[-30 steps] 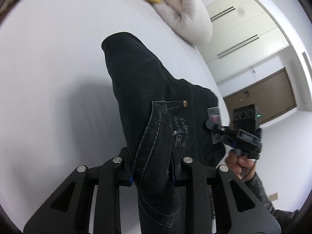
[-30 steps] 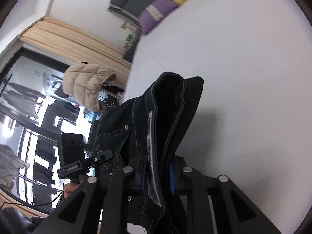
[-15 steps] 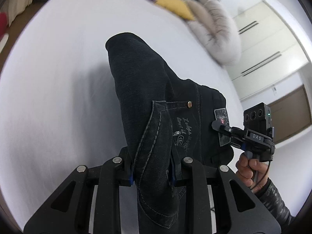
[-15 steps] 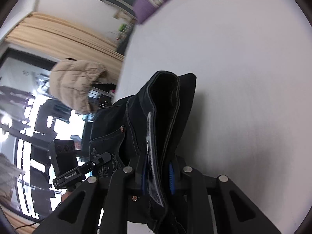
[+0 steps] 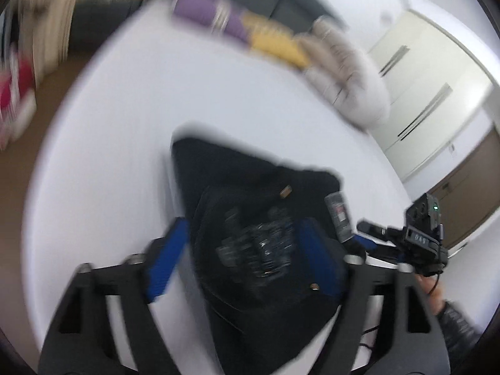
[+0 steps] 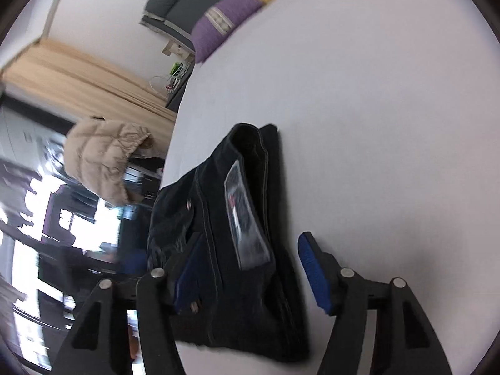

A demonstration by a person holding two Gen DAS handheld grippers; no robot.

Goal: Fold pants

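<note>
Since half a sec ago both grippers have let go: jaws that were clamped on the dark pants now stand wide apart, and the cloth has dropped onto the white bed.

Left wrist view (blurry, camera moving): left gripper [image 5: 242, 256] spread, blue pads either side of the pants [image 5: 259, 240] w/o pinching them. Pants lie in a compact dark bundle on the bed [image 5: 103, 162], pocket stitching and rivets facing up. The right gripper [image 5: 365, 229] shows at the bundle's far edge; can't tell its state from here. Pillows [image 5: 250, 28] well apart at the head of the bed.

Right wrist view: right gripper [image 6: 250, 272] also spread wide, pants [image 6: 237, 218] between its pads, one pad touching or just over the cloth, the other clear of it. Bundle rests folded on the bed [image 6: 375, 125], label patch [image 6: 245, 215] on top.

Meaning: fold looks laid down, task prob. near done; maybe a final tidy left. No containers in sight, nothing to report there.
</note>
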